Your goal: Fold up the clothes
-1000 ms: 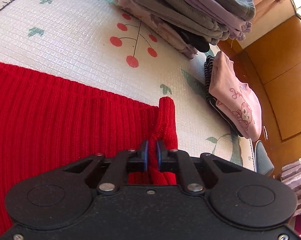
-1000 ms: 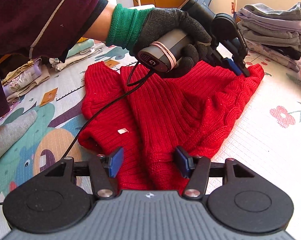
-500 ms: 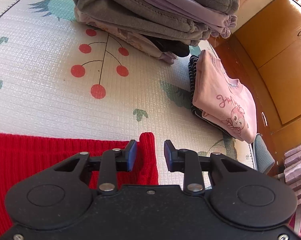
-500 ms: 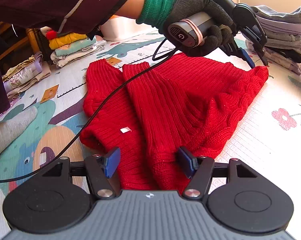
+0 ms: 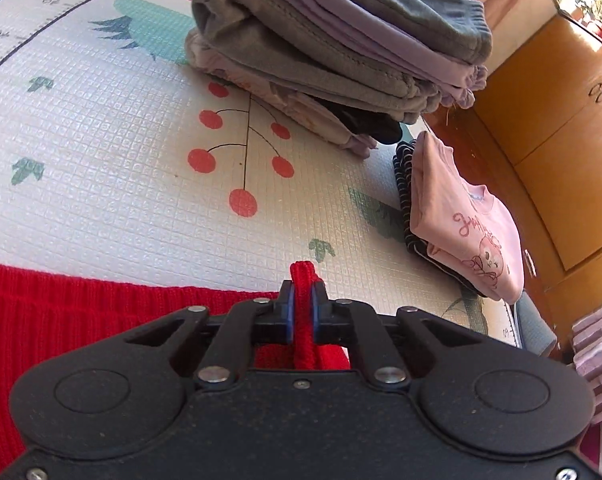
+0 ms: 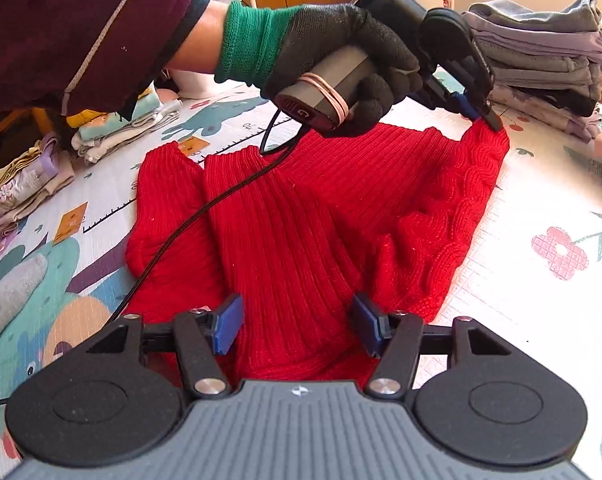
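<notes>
A red ribbed knit sweater (image 6: 301,216) lies partly folded on the printed play mat (image 6: 541,184). My left gripper (image 5: 301,304) is shut on the sweater's far right corner (image 5: 303,276); in the right wrist view it (image 6: 481,114) pinches that corner, held by a black-gloved hand (image 6: 341,60). My right gripper (image 6: 297,320) is open, its blue pads on either side of the sweater's near edge, holding nothing.
A tall stack of folded grey and lilac clothes (image 5: 341,52) stands at the far side of the mat. A folded pink shirt on a striped garment (image 5: 461,220) lies near the mat's right edge. More folded piles (image 6: 29,176) sit at left. A wooden cabinet (image 5: 561,120) stands beyond.
My left gripper let go of the sweater corner, opened half a second ago, and has now shut on it again. My right gripper stayed open over the near edge.
</notes>
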`<state>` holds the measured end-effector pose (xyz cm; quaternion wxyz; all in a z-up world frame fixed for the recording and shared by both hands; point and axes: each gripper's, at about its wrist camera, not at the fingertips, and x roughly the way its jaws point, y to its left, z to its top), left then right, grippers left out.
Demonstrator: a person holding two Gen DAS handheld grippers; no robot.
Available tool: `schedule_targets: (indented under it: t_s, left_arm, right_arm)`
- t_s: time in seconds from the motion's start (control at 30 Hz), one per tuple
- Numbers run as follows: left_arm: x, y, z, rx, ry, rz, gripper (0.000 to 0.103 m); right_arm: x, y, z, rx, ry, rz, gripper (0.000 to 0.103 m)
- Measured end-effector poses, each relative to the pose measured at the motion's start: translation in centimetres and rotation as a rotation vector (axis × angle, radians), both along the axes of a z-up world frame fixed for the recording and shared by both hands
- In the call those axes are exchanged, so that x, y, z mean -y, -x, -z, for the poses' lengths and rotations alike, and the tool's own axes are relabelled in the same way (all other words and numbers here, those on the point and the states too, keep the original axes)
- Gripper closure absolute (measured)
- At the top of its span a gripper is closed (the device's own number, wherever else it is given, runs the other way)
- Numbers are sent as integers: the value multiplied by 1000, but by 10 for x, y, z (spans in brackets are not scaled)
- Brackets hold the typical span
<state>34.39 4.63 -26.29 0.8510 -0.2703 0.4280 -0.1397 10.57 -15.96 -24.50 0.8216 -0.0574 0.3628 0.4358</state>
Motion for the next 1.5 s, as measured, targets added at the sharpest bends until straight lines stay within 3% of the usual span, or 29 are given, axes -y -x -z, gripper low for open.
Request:
schedule_targets:
  t_s: [0.1,0.2,0.33,0.43,0.53,0.67,0.73,0.87,0.9,0.97,1.0,1.03,1.1,1.17,1.27,1.33,1.37,1.4,1.5]
  left_arm:
    - [-8,-3,10,-37,57,-59,97]
    - [1,-8,10,-42,27,-35,97]
    - [11,-18,5,-44,-41,48,93]
    - [18,-18,-15,1,-172,122,89]
    - [26,-4,-43,134,-355,221,87]
    - [46,-4,-59,213,-509,427,87]
    - [60,-11,-59,227,-557,536,86]
    - [81,-36,-45,162,-561,699,56]
    - [83,-40,-39,136,-561,734,56]
    - [85,-43,-29,92,-561,795,61]
    - [86,-45,-23,69,-561,826,79]
    - [84,-44,-22,68,-551,828,81]
    - [76,-38,-22,70,-521,727,90]
    - [66,-31,-20,50,-456,539,92]
    - [47,-20,-12,-21,-240,178,94]
    - [34,-17,1,-110,-58,-20,94]
    - [32,-19,4,-136,-11,-71,94]
    - [35,-21,2,-138,-24,-69,93]
    - [41,-25,-10,-125,-124,5,89]
  right_arm:
    - [-2,6,1,-8,4,-9,41]
    - [-3,9,2,0,13,-19,38]
    - [-5,10,1,-4,18,-16,37]
    - [-6,7,0,-21,10,-4,37]
    - [-6,8,-1,-26,11,2,37]
    - [-8,11,-2,-17,20,-2,35]
    - [-9,11,-1,-15,20,-8,33]
    - [-9,11,0,-16,12,-9,32]
    - [-9,11,-1,-19,9,-6,32]
    - [-8,10,0,-27,0,1,32]
    - [-7,10,0,-31,-4,5,32]
    - [-7,10,0,-36,-9,9,32]
    - [-6,9,0,-41,-17,15,32]
    - [-5,8,1,-55,-32,27,32]
    - [1,3,2,-99,-78,65,32]
    - [0,6,3,-95,-79,83,32]
    - [0,7,4,-93,-80,92,32]
    - [0,7,4,-100,-90,107,32]
    - [2,6,4,-119,-103,123,32]
